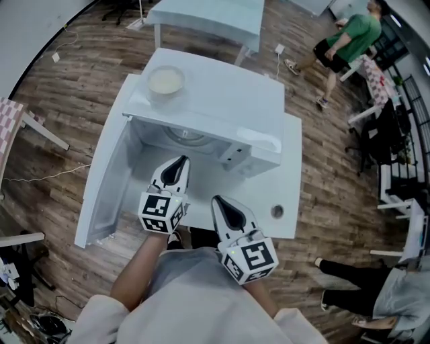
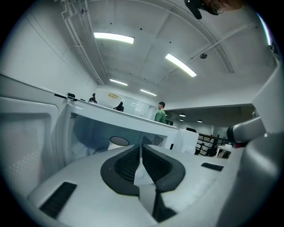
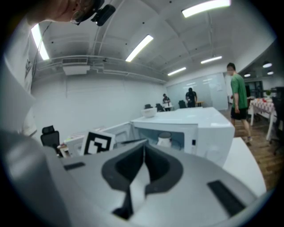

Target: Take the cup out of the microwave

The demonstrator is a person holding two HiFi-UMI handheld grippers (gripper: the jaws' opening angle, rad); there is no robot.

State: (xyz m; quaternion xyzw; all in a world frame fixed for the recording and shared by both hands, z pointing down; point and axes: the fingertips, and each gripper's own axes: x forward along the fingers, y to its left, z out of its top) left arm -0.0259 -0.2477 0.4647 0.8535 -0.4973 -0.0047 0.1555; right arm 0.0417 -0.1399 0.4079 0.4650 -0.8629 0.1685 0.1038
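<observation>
The white microwave (image 1: 222, 107) stands on a white table (image 1: 290, 181) with its door (image 1: 107, 181) swung open to the left. Inside the cavity sits a white cup (image 2: 118, 142), also visible in the right gripper view as the cup (image 3: 164, 139). My left gripper (image 1: 180, 161) is shut and empty, just in front of the open cavity and pointing at the cup. My right gripper (image 1: 218, 200) is also shut and empty, further back and to the right, over the table's front part. In their own views the left gripper (image 2: 141, 146) and right gripper (image 3: 144, 153) show jaws meeting.
A pale bowl (image 1: 165, 80) rests on top of the microwave. The table has a small round hole (image 1: 277, 211) near its front right. A second table (image 1: 208, 17) stands behind. A person in green (image 1: 349, 40) walks at the far right; another person (image 1: 376, 289) sits at the lower right.
</observation>
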